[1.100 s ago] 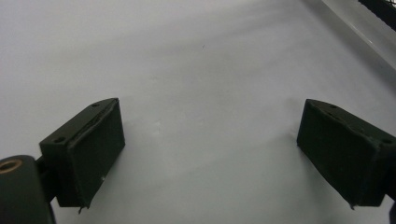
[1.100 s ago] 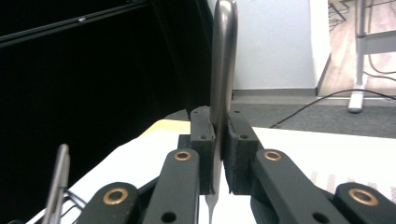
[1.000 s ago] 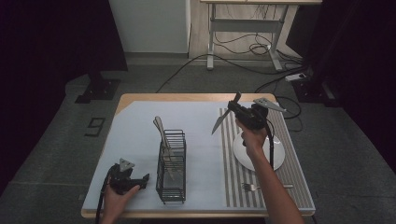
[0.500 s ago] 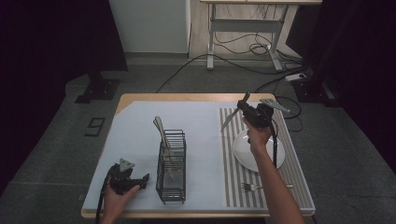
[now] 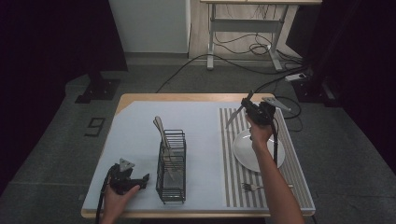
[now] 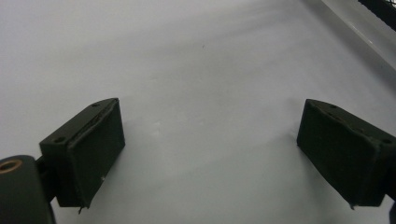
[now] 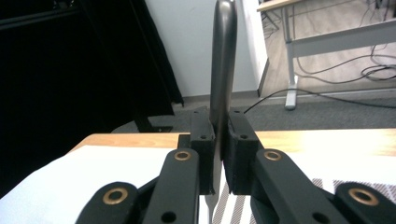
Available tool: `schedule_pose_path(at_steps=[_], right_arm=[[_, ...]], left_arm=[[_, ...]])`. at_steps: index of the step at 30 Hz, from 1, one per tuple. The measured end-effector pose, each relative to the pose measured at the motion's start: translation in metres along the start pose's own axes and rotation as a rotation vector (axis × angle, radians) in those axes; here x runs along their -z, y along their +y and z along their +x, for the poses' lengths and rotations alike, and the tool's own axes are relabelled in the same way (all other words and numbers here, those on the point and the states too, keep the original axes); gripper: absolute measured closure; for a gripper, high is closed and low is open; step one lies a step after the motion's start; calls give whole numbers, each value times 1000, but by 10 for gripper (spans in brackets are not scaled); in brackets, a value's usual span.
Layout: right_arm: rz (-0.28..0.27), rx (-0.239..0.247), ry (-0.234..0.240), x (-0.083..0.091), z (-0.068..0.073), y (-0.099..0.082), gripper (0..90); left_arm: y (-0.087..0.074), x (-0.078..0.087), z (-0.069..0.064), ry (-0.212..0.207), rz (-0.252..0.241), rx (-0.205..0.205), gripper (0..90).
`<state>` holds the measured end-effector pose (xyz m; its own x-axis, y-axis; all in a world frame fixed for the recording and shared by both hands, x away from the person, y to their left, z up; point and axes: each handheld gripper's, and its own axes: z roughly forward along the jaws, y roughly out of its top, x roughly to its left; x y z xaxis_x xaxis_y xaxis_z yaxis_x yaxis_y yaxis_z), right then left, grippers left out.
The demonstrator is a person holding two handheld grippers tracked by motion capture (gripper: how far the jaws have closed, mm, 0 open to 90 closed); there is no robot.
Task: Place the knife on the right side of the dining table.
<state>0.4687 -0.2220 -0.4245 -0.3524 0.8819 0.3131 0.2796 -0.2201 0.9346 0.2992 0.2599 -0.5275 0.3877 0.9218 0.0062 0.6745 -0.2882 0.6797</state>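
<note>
My right gripper (image 5: 250, 111) hangs above the far end of the striped mat (image 5: 232, 179), shut on a silver table knife (image 5: 233, 119). The knife slants, blade down to the left and handle up. In the right gripper view the knife (image 7: 223, 56) rises between the closed pads of the right gripper (image 7: 218, 119). At the table's front left my left gripper (image 5: 139, 180) rests open on the white sheet. Nothing lies between the fingers of the left gripper (image 6: 210, 105).
A black wire caddy (image 5: 171, 168) stands mid-table with a utensil (image 5: 161, 130) leaning out of it. On the striped mat, a white plate (image 5: 243, 151) lies under my right forearm, and a fork (image 5: 250, 187) near the front edge.
The right gripper has shifted a little to the right over the striped mat, swinging the knife as it went. The left gripper has stayed still.
</note>
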Motion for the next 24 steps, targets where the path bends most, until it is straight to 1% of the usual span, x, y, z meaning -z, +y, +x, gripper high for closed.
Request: schedule_pose_path(at_steps=[2,7,9,13,16,19,24], right_arm=[[-13,-4,-12,-1,-3,1,835],[-15,-9,-40,-5,-10,2,835],[-28,-23,-45,-8,-14,3,835],[-30,-26,-57,-12,-18,3,835],[-31,-31,-61,-15,-20,2,835],[-32,-51,-56,-17,-22,1,835],[-19,-52,-62,-20,-24,-3,835]], left_arm=[[0,0,0,0,0,0,71],[0,0,0,0,0,0,71],[0,0,0,-1,0,1,71],[0,0,0,-1,0,0,71],[0,0,0,-1,0,0,71],[0,0,0,-1,0,0,72],[0,0,0,-1,0,0,71]])
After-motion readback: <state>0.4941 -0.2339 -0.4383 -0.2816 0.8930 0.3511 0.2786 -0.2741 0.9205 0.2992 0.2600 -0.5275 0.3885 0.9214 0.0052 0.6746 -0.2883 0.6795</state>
